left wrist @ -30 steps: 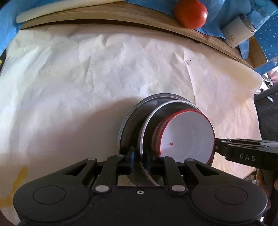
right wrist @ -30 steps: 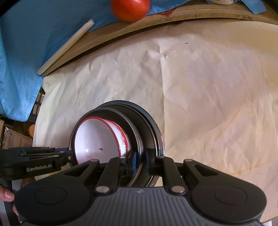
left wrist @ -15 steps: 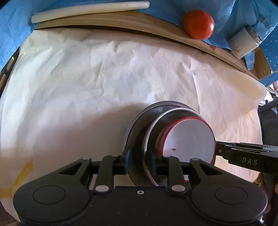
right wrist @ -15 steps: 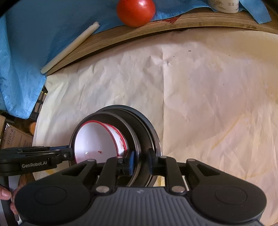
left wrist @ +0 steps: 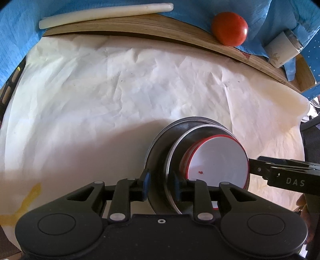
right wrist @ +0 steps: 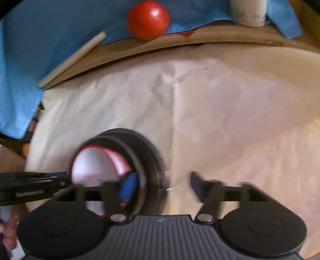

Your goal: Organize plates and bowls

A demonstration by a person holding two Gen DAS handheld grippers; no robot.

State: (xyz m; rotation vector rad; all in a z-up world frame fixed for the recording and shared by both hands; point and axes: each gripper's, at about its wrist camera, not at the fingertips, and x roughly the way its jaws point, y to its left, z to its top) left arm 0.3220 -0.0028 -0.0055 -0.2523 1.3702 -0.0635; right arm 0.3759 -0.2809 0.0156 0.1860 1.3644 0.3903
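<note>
Bowls and plates sit nested as one stack (left wrist: 180,160) near the front right of the crumpled white paper (left wrist: 120,90): we see two red-rimmed white bowls (left wrist: 218,160) inside a steel plate (left wrist: 174,158), inside a wider steel plate (left wrist: 158,144). Our left gripper (left wrist: 160,185) straddles the near rims of both steel plates, its jaws partly apart; we cannot tell if its pads press on them. Our right gripper (right wrist: 163,187) is blurred, its jaws opening: one pad (right wrist: 128,187) sits inside the stack's rim, the other finger clear of it. Paper left of and beyond the stack lies bare up to the wooden edge (left wrist: 140,28), where a tomato (left wrist: 230,28), cup (left wrist: 282,49) and white stick (left wrist: 104,12) rest on blue cloth (left wrist: 16,40).
</note>
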